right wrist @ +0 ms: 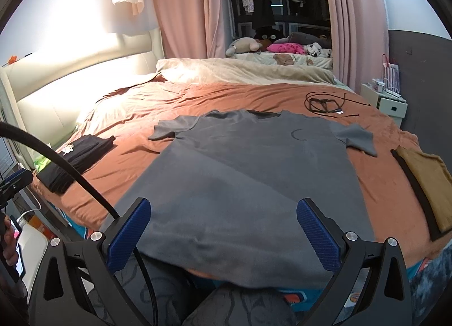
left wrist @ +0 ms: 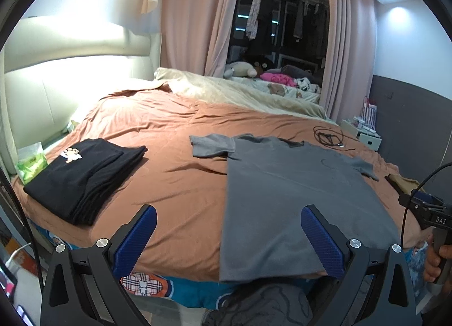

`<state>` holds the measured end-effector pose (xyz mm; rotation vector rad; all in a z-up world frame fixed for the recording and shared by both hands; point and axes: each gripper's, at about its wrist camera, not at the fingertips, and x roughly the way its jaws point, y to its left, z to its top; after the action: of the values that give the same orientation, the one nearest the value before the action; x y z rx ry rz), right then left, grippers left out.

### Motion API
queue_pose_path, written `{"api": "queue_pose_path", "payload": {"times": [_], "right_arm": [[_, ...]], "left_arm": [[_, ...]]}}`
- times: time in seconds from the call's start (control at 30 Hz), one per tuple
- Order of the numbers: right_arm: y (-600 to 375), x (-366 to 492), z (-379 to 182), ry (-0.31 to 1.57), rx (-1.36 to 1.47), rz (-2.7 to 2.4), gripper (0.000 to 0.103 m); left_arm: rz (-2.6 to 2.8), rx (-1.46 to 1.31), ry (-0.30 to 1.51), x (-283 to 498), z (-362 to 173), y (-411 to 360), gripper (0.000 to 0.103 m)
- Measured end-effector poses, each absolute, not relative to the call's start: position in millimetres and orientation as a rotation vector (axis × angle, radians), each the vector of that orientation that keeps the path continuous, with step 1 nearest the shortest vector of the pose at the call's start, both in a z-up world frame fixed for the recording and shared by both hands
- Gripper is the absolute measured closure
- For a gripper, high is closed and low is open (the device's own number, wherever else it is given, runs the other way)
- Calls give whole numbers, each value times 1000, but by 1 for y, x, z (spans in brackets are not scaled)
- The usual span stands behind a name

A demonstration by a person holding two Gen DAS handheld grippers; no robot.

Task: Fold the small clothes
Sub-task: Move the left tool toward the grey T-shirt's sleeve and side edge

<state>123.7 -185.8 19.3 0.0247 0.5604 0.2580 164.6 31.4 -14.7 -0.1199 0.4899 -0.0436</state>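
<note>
A grey T-shirt (left wrist: pixel 285 193) (right wrist: pixel 248 173) lies spread flat on the rust-brown bedcover (left wrist: pixel 180 173), collar toward the far side and hem hanging over the near bed edge. My left gripper (left wrist: pixel 228 227) is open above the near edge, over the shirt's left hem, holding nothing. My right gripper (right wrist: pixel 223 221) is open above the middle of the hem, also holding nothing. A stack of folded black clothes (left wrist: pixel 84 176) (right wrist: pixel 76 162) sits on the left of the bed. Folded tan and black garments (right wrist: pixel 423 184) lie at the right.
A black cable coil (right wrist: pixel 325 105) lies on the far part of the bed. Beige blanket (right wrist: pixel 243 71), stuffed toys and pink curtains stand behind. A white nightstand (right wrist: pixel 387 99) is at the right. A green packet (left wrist: pixel 31 163) sits by the headboard. A hand (left wrist: pixel 435 258) holds the other gripper's handle.
</note>
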Motion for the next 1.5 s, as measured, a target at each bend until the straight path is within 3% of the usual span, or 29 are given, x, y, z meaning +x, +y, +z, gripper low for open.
{"api": "queue_pose_path", "payload": {"times": [0.27, 0.63, 0.87, 1.17, 1.3, 1.5], "right_arm": [[-184, 168, 23, 580, 36, 261, 0], [-174, 234, 29, 634, 60, 279, 0], [-168, 280, 33, 658, 55, 306, 0], [-147, 350, 27, 702, 22, 355, 0], [-132, 384, 20, 727, 11, 374, 2], [-116, 426, 10, 770, 7, 386, 5]], "left_arm": [[-52, -129, 524, 211, -15, 37, 1], [-58, -161, 581, 286, -14, 54, 13], [-30, -174, 611, 332, -17, 63, 14], [-10, -199, 653, 381, -32, 85, 14], [4, -207, 686, 405, -43, 98, 21], [28, -190, 734, 434, -59, 111, 21]]}}
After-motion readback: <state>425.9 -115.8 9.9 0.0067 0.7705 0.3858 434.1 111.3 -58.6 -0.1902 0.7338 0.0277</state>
